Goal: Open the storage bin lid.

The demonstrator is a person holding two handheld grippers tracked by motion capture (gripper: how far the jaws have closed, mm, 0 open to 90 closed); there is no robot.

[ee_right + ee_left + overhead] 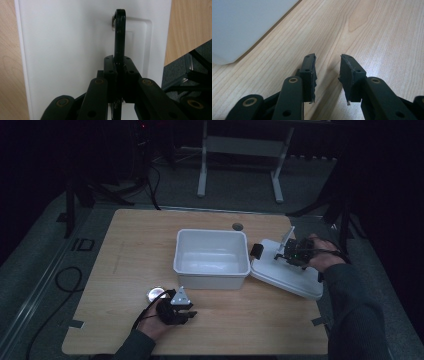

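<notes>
Clamped between the right gripper's (119, 75) fingers (109, 75) is the thin black handle (120, 37) of the white lid (287, 272), which lies tilted, one edge propped on the white bin (212, 257) and the other near the desk's (125, 245) right edge. Such a narrow handle could twist or slip from the pinch, and the lid might then slide off the desk. The left gripper (327, 75) hovers over bare wood, its fingers a little apart and empty. The high view adds a small round silver thing (155, 293) beside that hand; the right gripper view alone shows the pinch close up.
</notes>
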